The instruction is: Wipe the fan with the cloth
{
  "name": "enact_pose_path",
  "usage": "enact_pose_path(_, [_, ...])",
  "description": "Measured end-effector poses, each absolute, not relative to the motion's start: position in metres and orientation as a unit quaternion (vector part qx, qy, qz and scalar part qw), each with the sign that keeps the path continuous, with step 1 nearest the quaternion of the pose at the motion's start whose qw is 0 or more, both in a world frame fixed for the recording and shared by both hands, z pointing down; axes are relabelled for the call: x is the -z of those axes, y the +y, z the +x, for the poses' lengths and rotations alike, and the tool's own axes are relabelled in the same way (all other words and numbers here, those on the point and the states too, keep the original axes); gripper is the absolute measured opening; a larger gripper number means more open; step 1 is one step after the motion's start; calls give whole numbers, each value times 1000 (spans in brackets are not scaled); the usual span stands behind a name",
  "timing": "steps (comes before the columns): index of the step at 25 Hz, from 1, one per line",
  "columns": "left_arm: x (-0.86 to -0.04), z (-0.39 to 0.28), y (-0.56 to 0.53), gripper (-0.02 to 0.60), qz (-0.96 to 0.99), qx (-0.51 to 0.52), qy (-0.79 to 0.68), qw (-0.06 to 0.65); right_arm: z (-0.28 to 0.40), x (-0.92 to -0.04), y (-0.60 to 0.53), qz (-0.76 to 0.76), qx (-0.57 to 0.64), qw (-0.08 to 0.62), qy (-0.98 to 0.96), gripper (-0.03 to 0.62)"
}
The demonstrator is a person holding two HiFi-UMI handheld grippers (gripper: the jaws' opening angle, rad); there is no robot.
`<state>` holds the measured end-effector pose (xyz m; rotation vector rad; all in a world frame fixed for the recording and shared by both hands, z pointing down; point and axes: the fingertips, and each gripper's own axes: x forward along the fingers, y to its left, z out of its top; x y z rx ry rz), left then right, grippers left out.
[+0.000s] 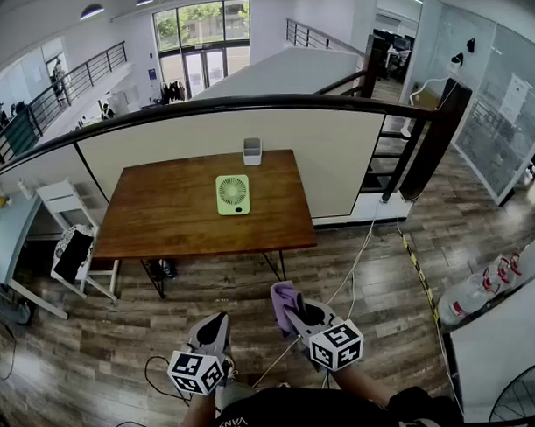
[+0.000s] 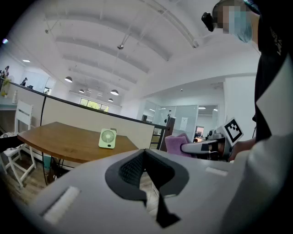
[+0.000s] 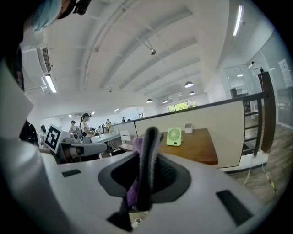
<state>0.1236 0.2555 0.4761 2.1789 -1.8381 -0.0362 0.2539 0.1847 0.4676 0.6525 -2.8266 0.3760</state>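
Cloth (image 3: 132, 194) seemingly mostly hidden within right tongs (image 3: 150, 137)

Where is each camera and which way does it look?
Head view: on the person's head, looking down at table, fan, left tongs, right tongs, forearms.
Left gripper view: rides the left tongs, shut, empty, facing the fan; right tongs alongside.
Right gripper view: rides the right tongs, shut on the cloth, facing the fan.
All three share the fan.

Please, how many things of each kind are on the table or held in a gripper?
green fan: 1
small white container: 1
purple cloth: 1
Total: 3
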Motion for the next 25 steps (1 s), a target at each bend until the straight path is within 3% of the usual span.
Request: enact_pose_path(25, [-468, -71, 159, 11, 833, -12, -531, 151, 79, -463, 119, 363, -180, 62, -912, 84])
